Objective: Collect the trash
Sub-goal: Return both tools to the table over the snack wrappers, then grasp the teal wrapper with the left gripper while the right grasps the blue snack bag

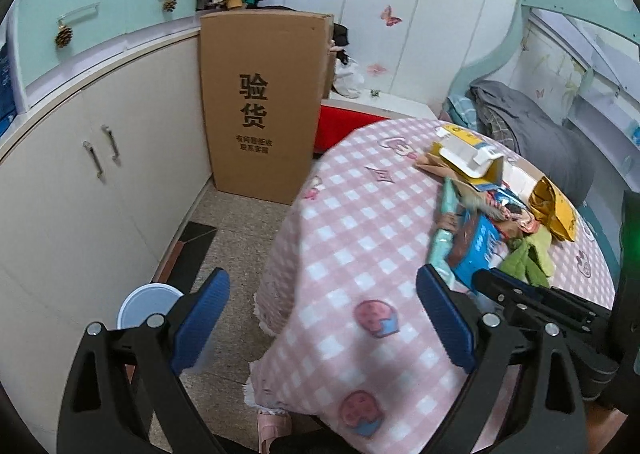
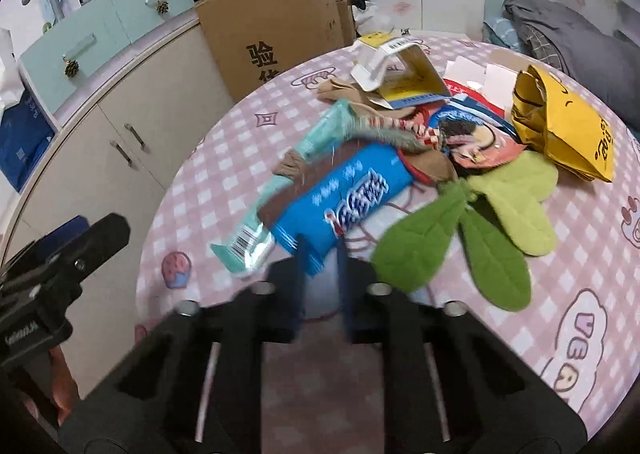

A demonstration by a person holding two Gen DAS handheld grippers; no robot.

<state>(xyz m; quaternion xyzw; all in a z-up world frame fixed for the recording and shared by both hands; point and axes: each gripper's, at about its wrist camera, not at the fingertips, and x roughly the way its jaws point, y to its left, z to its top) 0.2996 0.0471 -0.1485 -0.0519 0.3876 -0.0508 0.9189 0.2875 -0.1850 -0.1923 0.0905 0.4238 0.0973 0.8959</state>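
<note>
A pile of trash lies on the pink checked tablecloth [image 2: 224, 158]: a blue snack wrapper [image 2: 344, 198], a teal wrapper [image 2: 296, 170], a yellow paper bag [image 2: 560, 126], a yellow and white box [image 2: 400, 70] and green leaf-shaped cloth [image 2: 480, 238]. My right gripper [image 2: 320, 254] has its fingers close together on the near edge of the blue wrapper. My left gripper [image 1: 324, 318] is open and empty above the table's left edge [image 1: 288, 254]. The pile shows at right in the left wrist view [image 1: 480, 214].
A tall cardboard box [image 1: 260, 102] stands on the floor by white cabinets [image 1: 80, 182]. A white and blue round bin [image 1: 148, 306] sits on the floor below the left finger. A bed with grey bedding [image 1: 532, 126] lies behind the table.
</note>
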